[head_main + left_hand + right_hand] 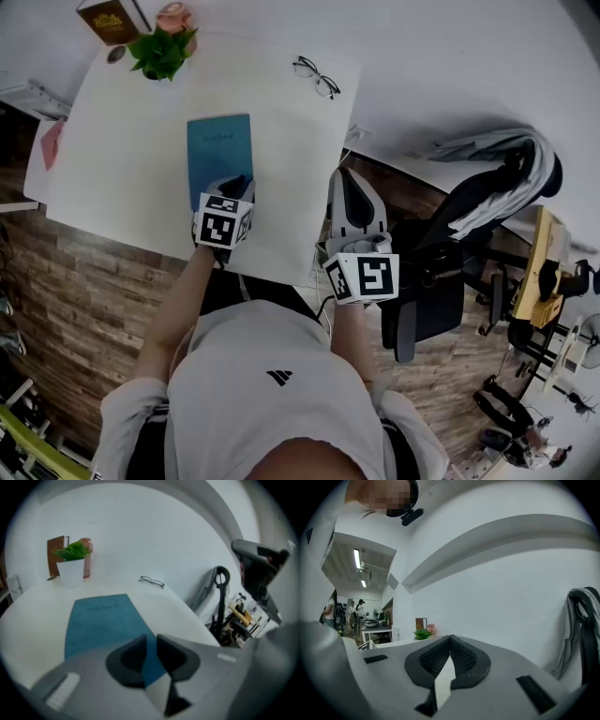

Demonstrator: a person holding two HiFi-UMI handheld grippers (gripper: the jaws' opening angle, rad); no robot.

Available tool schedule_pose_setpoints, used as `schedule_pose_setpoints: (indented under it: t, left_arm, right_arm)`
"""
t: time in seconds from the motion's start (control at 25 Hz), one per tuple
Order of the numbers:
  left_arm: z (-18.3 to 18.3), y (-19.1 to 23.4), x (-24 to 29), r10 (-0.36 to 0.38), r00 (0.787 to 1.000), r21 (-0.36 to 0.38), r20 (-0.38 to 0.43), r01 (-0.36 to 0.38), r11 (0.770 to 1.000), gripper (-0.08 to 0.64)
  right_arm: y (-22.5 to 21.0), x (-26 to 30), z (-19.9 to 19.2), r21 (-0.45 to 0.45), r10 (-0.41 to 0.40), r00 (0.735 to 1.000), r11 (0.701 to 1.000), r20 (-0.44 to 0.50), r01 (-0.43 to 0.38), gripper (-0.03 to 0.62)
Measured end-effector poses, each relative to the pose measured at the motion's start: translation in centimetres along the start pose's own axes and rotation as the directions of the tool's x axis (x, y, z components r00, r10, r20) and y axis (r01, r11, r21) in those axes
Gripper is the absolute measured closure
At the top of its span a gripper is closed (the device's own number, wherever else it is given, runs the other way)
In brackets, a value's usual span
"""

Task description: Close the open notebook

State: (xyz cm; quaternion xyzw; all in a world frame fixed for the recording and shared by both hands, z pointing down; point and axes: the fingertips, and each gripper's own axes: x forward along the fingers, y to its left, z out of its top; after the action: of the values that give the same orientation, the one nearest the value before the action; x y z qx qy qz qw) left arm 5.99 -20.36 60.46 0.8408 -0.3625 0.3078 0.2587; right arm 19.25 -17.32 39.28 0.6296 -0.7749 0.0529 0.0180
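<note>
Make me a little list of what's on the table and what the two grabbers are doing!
table: white
notebook: teal, closed, lying flat
left gripper: above notebook's near edge, jaws slightly apart, empty
right gripper: by table's right edge, jaws together, empty
plant: potted, far left corner
glasses: far right side
brown book: behind plant

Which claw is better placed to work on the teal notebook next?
Left: the left claw hovers over the near end of the notebook. The right claw is at the table edge, facing the wall.
</note>
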Motion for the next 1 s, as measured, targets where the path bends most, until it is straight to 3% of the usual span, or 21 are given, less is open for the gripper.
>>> schedule_pose_setpoints:
  t: [0.2,0.56,1.0]
  left_arm:
    - [0.0,0.1,-0.5,0.013,1.000,0.011,0.027,-0.013,1.000,0.505]
    - [1.6,0.8,-5.1,0.066,0.979,-0.023,0.193,-0.063,0.998,0.551]
    - [4.1,1.8,-12.3,0.143,0.921,-0.039,0.362,-0.138,0.990,0.551]
  right_arm:
    - [1.1,0.2,0.1,0.001,0.036,0.999,0.999,0.010,-0.036,0.594]
    - [2.7,0.3,0.6,-0.004,0.083,0.996,0.997,0.031,-0.083,0.594]
    - [5.4,0.4,1.6,-0.020,0.141,0.989,0.990,0.046,-0.140,0.594]
